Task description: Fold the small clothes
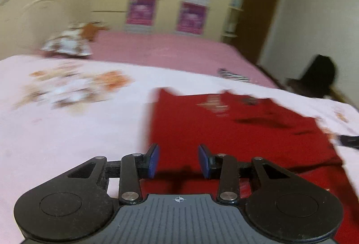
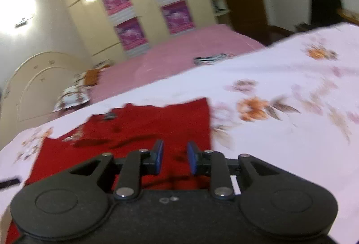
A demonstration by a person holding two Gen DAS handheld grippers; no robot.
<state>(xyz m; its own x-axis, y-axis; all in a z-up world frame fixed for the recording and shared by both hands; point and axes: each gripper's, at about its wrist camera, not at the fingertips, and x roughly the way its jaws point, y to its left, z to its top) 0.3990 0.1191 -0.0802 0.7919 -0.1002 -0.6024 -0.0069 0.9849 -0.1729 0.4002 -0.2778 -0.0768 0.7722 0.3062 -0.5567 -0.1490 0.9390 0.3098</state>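
Left hand-held gripper (image 1: 178,160) hangs with its blue pads spread, nothing between them, low over the near left edge of the red garment (image 1: 235,131). Right hand-held gripper (image 2: 175,159) is likewise released, empty, above the garment's near right part. The red garment lies spread on the floral sheet (image 2: 280,131) of the bed. It looks light, soft and limp, likely to sag; pinching a near corner or hem on each side seems best.
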